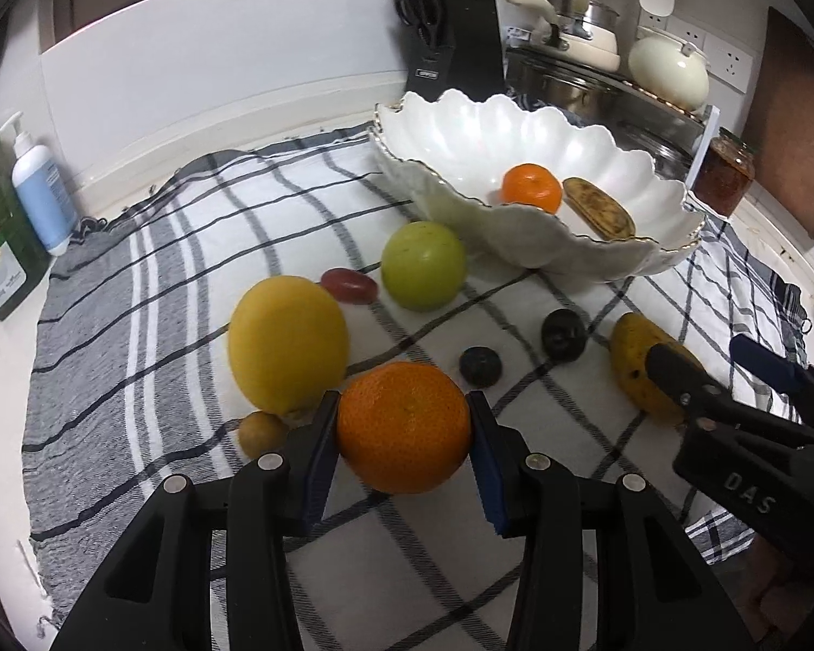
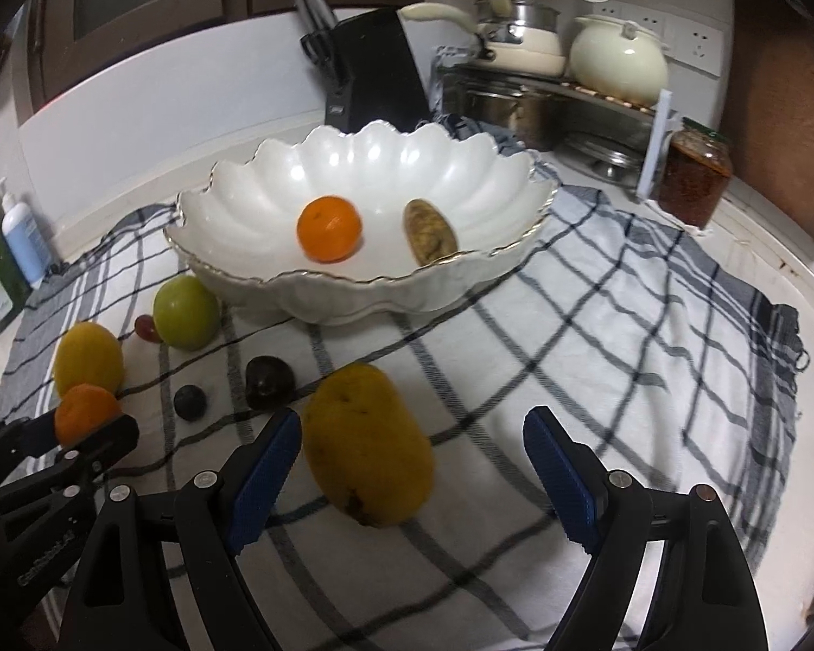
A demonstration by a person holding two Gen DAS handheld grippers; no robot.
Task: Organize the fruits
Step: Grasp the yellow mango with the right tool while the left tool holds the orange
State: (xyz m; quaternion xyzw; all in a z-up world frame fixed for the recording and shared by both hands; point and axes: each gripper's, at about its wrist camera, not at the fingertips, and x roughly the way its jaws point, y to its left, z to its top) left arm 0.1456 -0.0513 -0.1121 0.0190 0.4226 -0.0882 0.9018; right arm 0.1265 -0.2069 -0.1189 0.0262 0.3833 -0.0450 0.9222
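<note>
Orange [image 1: 404, 426] — between left tongs' [image 1: 402, 436] pads

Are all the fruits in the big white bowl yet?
Not yet. Done: a small orange and a brown fruit lie in the bowl. In hand: the left gripper is shut on an orange, and the open right gripper is around a yellow fruit. Left on the cloth: a lemon, a green apple, a red grape and three more small fruits.
</note>
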